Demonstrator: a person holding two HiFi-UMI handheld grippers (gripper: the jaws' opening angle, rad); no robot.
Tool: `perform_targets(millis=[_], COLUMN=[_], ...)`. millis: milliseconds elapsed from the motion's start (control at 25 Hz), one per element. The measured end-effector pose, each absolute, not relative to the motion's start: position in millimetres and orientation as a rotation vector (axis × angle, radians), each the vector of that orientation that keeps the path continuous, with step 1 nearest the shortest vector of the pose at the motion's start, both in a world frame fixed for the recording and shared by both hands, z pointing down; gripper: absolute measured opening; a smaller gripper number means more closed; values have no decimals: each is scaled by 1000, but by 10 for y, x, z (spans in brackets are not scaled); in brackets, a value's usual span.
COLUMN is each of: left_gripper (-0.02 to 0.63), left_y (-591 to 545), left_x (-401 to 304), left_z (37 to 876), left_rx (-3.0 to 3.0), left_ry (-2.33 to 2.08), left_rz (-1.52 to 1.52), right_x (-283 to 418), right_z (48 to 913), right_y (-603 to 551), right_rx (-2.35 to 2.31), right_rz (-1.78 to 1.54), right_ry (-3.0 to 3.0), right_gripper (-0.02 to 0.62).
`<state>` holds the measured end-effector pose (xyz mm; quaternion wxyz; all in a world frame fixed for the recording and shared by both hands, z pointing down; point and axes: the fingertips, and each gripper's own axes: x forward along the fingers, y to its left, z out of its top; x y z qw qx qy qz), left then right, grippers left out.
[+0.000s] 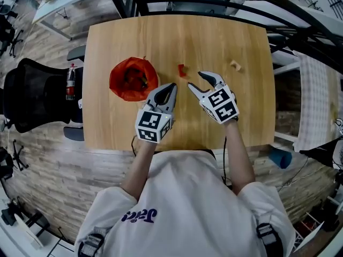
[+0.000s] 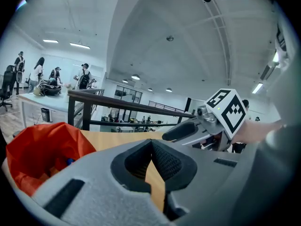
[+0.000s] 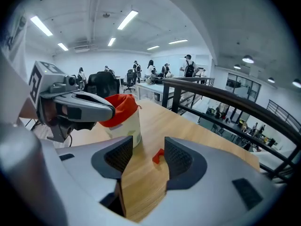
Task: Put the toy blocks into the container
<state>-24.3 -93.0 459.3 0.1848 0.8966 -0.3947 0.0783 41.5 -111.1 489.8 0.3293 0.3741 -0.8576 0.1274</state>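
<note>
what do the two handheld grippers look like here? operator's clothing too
Both alike: the left gripper and right gripper have grey moulded bodies tapering into two jaws, lined with black ribbed pads. Each carries a white cube printed with black square markers. The person wears a white short-sleeved shirt with purple lettering.

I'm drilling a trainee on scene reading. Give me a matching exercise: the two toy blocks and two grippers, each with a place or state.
1 small red toy block
2 small beige toy block
3 left gripper
4 right gripper

a jaws together
b jaws apart
c on wooden table, nearer red-lined white container
d on table, farther right

Pairs: 1-c, 2-d, 3-a, 4-b
</note>
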Motion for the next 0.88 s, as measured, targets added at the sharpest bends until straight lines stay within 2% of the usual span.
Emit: perform_targets(millis=[200,480,880], left_gripper=[11,11,11], left_y=[-946,-1037,-1079], left_x=[8,-6,-41], left_z=[4789,5132,5536], left_rx=[2515,2452,2369], left_ry=[-1087,-1135,-1175], left_rz=[278,336,365], right_x=[583,386,188], right_z=[5119,5727,6821], right_y=[-1151,-1308,-1587], right_rx=[830,581,577], right_rz=[250,154,319], right_ry=[-2225,-2175,-2068], right_gripper=[213,213,213])
